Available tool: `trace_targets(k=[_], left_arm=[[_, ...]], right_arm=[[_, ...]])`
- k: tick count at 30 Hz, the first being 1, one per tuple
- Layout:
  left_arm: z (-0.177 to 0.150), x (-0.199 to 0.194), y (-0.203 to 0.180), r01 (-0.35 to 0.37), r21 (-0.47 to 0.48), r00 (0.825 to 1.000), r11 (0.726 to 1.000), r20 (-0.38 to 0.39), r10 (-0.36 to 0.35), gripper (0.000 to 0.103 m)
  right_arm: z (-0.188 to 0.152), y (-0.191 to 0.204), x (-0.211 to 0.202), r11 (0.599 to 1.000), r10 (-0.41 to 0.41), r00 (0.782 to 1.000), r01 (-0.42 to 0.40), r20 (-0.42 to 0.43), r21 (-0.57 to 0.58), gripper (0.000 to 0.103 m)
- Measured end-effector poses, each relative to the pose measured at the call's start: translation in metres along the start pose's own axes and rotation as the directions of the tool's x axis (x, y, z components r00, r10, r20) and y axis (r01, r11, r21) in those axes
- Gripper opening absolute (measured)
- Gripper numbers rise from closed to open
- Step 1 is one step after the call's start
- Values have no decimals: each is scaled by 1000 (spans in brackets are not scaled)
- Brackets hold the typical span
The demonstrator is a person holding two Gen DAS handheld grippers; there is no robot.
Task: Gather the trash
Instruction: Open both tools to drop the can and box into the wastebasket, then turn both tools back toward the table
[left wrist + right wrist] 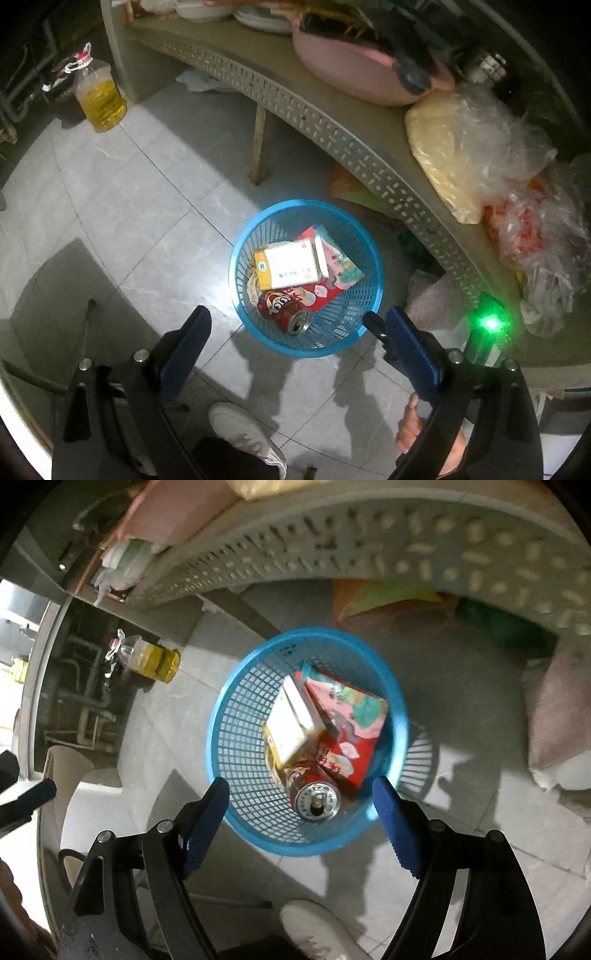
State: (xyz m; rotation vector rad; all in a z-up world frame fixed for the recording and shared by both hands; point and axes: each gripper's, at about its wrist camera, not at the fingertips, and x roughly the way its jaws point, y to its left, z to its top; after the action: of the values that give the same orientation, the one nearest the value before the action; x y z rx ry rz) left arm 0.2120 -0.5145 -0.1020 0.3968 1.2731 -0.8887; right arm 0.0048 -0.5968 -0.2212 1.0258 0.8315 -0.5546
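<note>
A red drink can [283, 311] lies tilted, its opened top toward the lower frame, in a blue basket [240, 266] at frame centre on grey floor tiles [147, 184], beside a perforated table [332, 129]; both the left hand-held gripper [291, 325] and the right hand-held gripper [301, 794] gape wide, empty

**What the two cameras can't quite show**

Down in the blue basket [236, 738], the red can [314, 794] hides its lower body under the white carton [291, 723], and the print on that carton is too small to read. The red snack wrapper [325, 291] lies half buried. Up top, the perforated tabletop [369, 550] edge smears into blur in the right wrist view. The white shoe [243, 432] runs off the bottom edge. Under the tabletop, a green and orange bag [388, 598] sits in shadow, contents unclear. The pink basin [351, 62] is cut off above.
</note>
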Motion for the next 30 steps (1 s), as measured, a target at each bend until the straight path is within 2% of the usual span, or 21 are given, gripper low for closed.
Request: trace_targets(k=[7,12,15,19,21,25,30], left_arm=[[-26,-65,6,1,-2,995,1000,99,-1,93],[-66,-129,13,5,15,982,1000,190,-8,93],[-99,-174,17,0,31,957,1000,290,-9,93],[-154,-224,20,6,47,909,999,416,-25,93],[-183,-241,24,13,52,897,999,440,-35,93],[-232,-262,36,-28,31,876,999,483,9,93],[-296,-279,60,-60,3,853,998,520,49,93]], right_arm=[[-18,18,-51,996,-22,995,30,98,-85,77],[-48,42,-94,984,9,988,19,155,-177,77],[-69,60,-124,972,28,983,15,182,-233,77],[-98,89,-162,945,46,974,30,224,-324,83],[-110,102,-176,931,51,969,42,243,-364,87],[-130,130,-204,891,56,955,83,290,-445,95],[-155,170,-229,836,23,934,178,357,-519,95]])
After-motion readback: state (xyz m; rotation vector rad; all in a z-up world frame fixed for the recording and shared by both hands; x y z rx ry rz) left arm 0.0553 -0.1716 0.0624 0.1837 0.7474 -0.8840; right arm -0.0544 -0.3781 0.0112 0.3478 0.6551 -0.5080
